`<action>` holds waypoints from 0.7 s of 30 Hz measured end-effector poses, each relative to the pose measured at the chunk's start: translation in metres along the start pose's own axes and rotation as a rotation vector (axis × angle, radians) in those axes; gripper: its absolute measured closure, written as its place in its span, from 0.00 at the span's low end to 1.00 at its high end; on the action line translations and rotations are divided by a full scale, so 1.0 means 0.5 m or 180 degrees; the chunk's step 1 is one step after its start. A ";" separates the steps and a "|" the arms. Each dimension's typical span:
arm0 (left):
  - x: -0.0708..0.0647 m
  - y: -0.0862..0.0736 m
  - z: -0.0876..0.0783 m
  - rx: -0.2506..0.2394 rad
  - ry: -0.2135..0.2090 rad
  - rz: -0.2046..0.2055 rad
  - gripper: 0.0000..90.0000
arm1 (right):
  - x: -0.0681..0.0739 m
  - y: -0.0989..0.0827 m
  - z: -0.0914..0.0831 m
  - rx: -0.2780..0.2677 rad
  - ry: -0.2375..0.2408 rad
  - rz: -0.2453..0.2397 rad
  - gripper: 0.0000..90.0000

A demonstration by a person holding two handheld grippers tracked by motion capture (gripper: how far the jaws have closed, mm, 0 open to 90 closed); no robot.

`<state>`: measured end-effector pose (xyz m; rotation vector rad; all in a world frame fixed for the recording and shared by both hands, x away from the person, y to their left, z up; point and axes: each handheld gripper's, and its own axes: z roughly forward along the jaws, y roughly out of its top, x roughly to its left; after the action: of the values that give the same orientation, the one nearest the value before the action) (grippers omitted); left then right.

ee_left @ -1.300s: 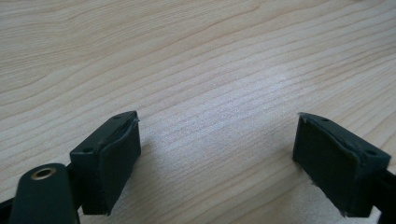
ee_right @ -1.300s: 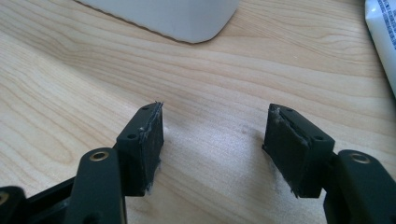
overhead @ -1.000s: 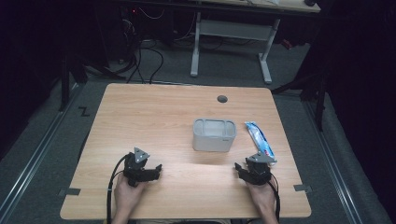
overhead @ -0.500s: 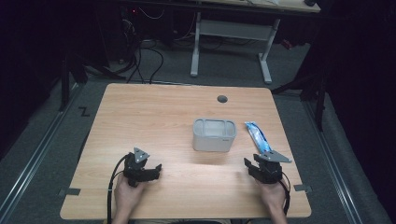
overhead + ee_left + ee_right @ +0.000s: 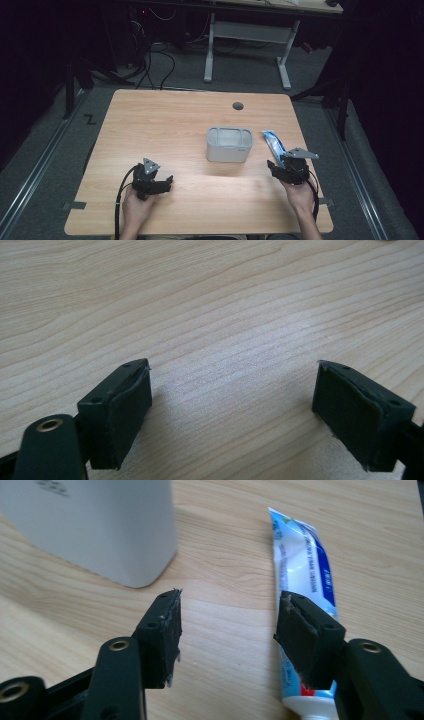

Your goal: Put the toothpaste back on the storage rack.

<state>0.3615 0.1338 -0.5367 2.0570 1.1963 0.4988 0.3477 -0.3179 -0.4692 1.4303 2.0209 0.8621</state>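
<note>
Two hand-held tongs rest low over a pale wooden tabletop, one in each of the person's hands. Left tongs: jaws spread wide, bare wood grain between them, nothing gripped. Right tongs: jaws likewise apart and empty. A white-and-blue toothpaste tube lies flat on the tabletop, running ahead from under the right-hand jaw of the right tongs; whether that jaw touches the tube cannot be told. A grey open-topped container stands ahead of the right tongs and to their left, just beside the tube but apart from it, and well apart from the left tongs.
</note>
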 end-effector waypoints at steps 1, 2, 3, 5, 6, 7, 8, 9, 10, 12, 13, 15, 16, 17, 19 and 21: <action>0.000 0.000 0.000 -0.0001 0.0002 -0.0002 0.18 | -0.006 0.003 0.003 0.0035 0.0000 0.0042 0.46; 0.000 0.000 0.000 -0.0002 0.0003 -0.0003 0.19 | -0.013 0.005 0.006 0.0077 0.0026 0.0088 0.46; 0.000 0.000 0.000 -0.0002 0.0003 -0.0002 0.19 | -0.020 0.006 0.010 0.0112 0.0041 0.0118 0.45; 0.000 0.000 0.000 -0.0002 0.0003 -0.0002 0.19 | -0.030 0.009 0.016 0.0197 0.0001 0.0142 0.45; 0.000 0.000 0.000 -0.0002 0.0003 -0.0002 0.19 | -0.035 0.011 0.019 0.0227 -0.0012 0.0148 0.45; 0.000 0.000 0.000 -0.0002 0.0003 -0.0002 0.19 | -0.040 0.013 0.020 0.0240 -0.0026 0.0143 0.45; 0.000 0.000 0.000 -0.0002 0.0002 -0.0002 0.19 | -0.044 0.016 0.021 0.0244 -0.0038 0.0145 0.45; 0.000 0.000 0.000 -0.0003 0.0003 -0.0002 0.19 | -0.048 0.020 0.022 0.0248 -0.0055 0.0144 0.46; 0.000 0.000 0.000 -0.0002 0.0003 -0.0003 0.19 | -0.051 0.022 0.022 0.0251 -0.0069 0.0132 0.46; 0.000 0.000 0.000 -0.0002 0.0003 -0.0002 0.19 | -0.057 0.029 0.025 0.0294 -0.0102 0.0103 0.48; 0.000 0.000 0.000 -0.0002 0.0003 -0.0002 0.19 | -0.059 0.032 0.026 0.0324 -0.0131 0.0078 0.49; 0.000 0.000 0.000 -0.0002 0.0003 -0.0002 0.19 | -0.063 0.038 0.027 0.0311 -0.0210 0.0024 0.53; 0.000 0.000 0.000 -0.0002 0.0004 -0.0003 0.19 | -0.066 0.042 0.027 0.0288 -0.0243 -0.0011 0.53; 0.000 0.000 0.000 -0.0002 0.0004 -0.0003 0.19 | -0.066 0.042 0.027 0.0288 -0.0243 -0.0011 0.53; 0.000 0.000 0.000 -0.0001 0.0004 -0.0002 0.19 | -0.073 0.051 0.030 0.0304 -0.0260 -0.0002 0.55; 0.000 0.000 0.000 -0.0002 0.0004 -0.0002 0.19 | -0.077 0.056 0.033 0.0323 -0.0255 0.0009 0.55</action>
<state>0.3617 0.1338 -0.5366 2.0561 1.1973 0.5001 0.3891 -0.3444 -0.4578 1.4985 2.0281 0.7007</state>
